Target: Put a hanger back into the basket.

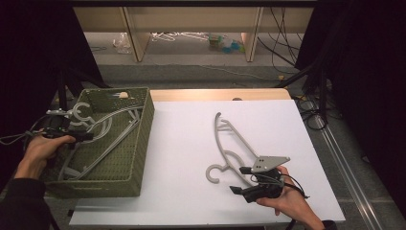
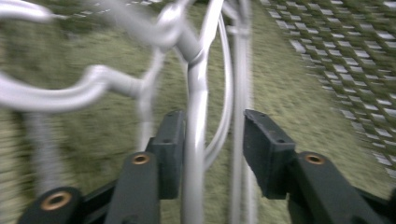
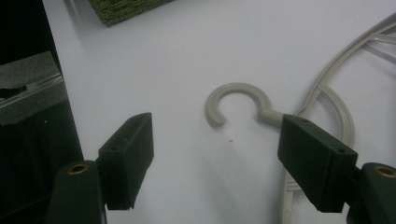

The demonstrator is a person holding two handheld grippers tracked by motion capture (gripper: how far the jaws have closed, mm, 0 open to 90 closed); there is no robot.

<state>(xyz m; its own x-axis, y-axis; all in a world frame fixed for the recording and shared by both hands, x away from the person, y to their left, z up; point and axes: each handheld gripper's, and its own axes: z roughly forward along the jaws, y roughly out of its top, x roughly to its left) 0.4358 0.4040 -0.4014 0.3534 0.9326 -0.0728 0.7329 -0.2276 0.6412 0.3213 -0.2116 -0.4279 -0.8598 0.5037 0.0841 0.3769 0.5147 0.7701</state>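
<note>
A green woven basket (image 1: 143, 129) stands at the table's left with several grey hangers (image 1: 111, 125) lying in it. My left gripper (image 1: 85, 136) reaches in over the basket's left rim. In the left gripper view its jaws (image 2: 212, 121) are open around a grey hanger bar (image 2: 196, 93), which lies against the left pad; the picture is blurred. A beige hanger (image 1: 231, 140) lies on the white board, hook (image 3: 238, 100) toward me. My right gripper (image 1: 239, 180) rests open just short of that hook, and its jaws (image 3: 217, 126) stand wide apart with nothing between them.
The white board (image 1: 191, 143) covers a wooden table whose far edge (image 1: 215, 94) shows beyond it. The basket's corner (image 3: 121, 9) appears ahead of the right gripper. Cables (image 1: 311, 115) and stands flank the table; shelf legs (image 1: 136, 38) and clutter sit on the floor behind.
</note>
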